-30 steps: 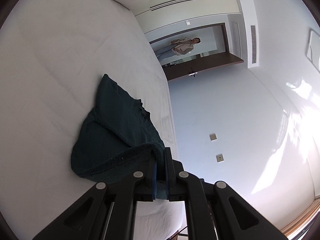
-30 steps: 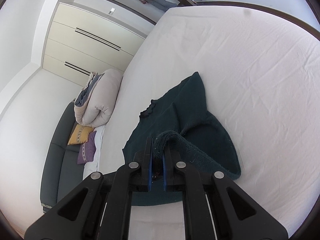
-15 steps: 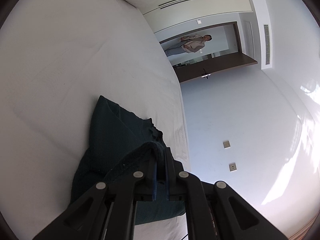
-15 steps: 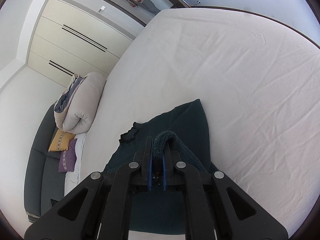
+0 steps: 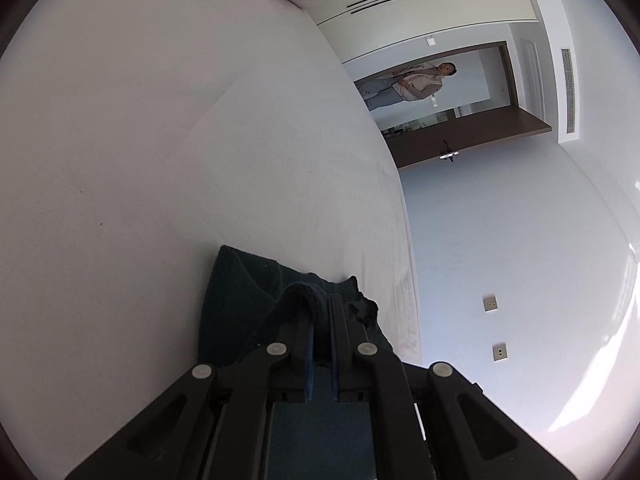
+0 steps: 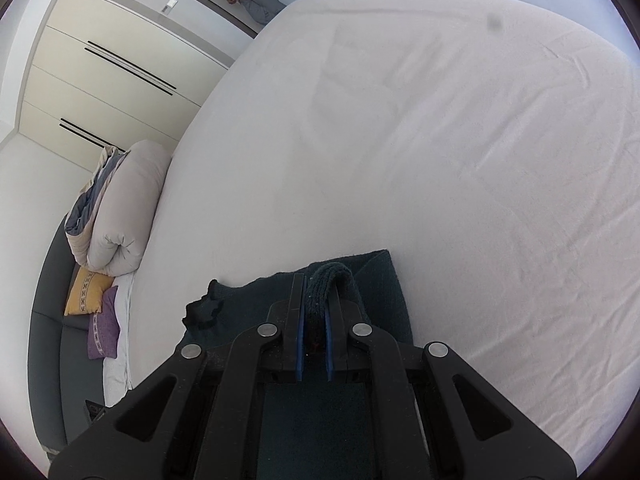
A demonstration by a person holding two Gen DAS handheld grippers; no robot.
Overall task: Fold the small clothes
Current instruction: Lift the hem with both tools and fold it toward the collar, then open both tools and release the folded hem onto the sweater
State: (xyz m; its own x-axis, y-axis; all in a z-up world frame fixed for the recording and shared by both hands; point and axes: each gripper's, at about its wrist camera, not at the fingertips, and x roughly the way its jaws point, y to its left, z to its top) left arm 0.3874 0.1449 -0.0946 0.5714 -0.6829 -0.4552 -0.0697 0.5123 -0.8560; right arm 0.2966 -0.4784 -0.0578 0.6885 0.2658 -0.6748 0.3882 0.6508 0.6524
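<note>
The left tool (image 5: 319,312) was clamped on a thick knit edge of the dark teal garment (image 5: 236,292), its jaws narrow with the fabric bunched between the blue pads (image 5: 309,344). The right tool (image 6: 316,300) likewise pinched a rolled fold of the same garment (image 6: 380,280) between its pads (image 6: 300,340). The garment lay on the white bed (image 6: 440,140), near the bed's edge, partly lifted at both held points. A rolled duvet (image 6: 120,208) sat beside the bed on a grey sofa (image 6: 48,320) with cushions.

Dark teal garment (image 6: 384,280) looks coarse knit; bed sheet (image 6: 440,140) matt cotton, perhaps.
</note>
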